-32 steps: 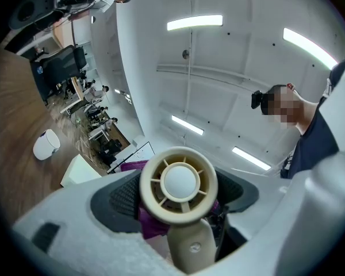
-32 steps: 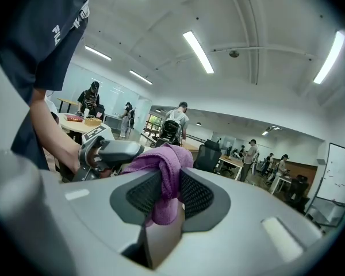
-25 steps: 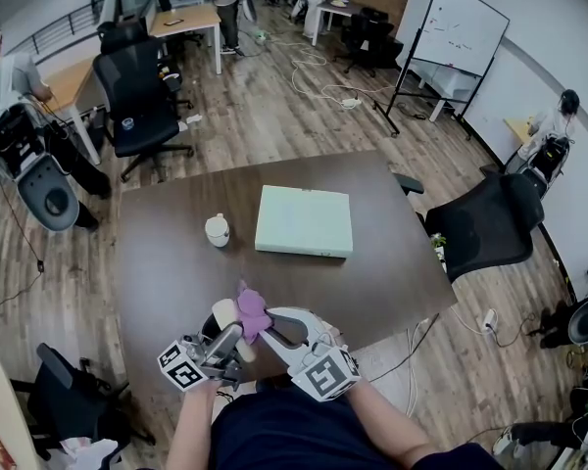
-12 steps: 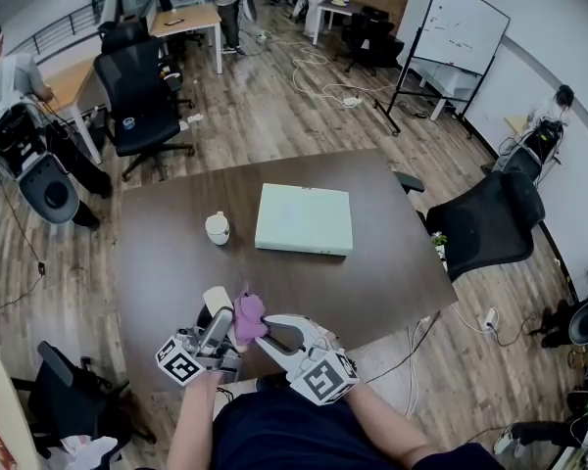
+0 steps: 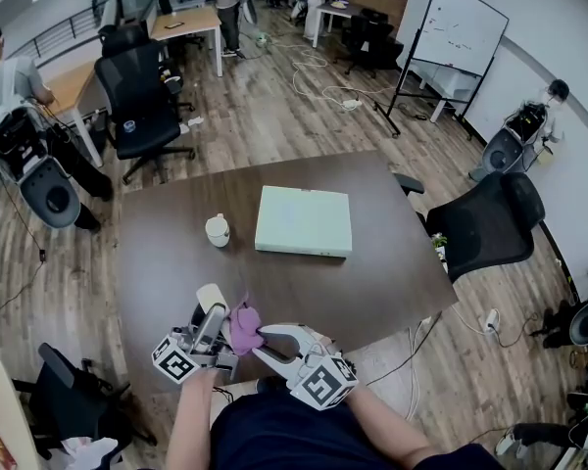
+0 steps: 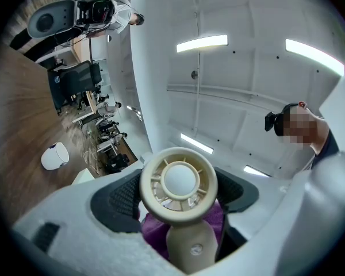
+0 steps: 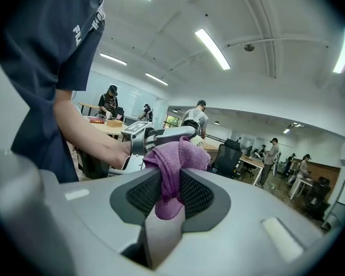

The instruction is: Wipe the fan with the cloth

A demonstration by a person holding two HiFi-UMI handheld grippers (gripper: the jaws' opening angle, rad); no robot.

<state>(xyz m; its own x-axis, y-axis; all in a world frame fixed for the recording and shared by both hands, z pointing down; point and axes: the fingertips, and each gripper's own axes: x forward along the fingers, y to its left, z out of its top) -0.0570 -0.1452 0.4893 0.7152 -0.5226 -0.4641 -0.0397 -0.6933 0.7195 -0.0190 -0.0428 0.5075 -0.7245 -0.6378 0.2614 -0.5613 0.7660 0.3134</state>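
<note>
Dark, matte worktop (image 5: 372, 262) spreads ahead; at its near edge the left claw (image 5: 214, 329), tilted upward, pinches the stem of a smooth cream fan (image 5: 212, 300) with a round, ribbed head. The right claw (image 5: 262, 338), angled inward, pinches a fuzzy purple cloth (image 5: 243, 327) against it.

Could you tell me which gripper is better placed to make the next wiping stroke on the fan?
Right, I think. The right gripper is shut on the purple cloth, which sits close behind the fan; the left gripper is occupied holding the fan, so it can only steady it.
</note>
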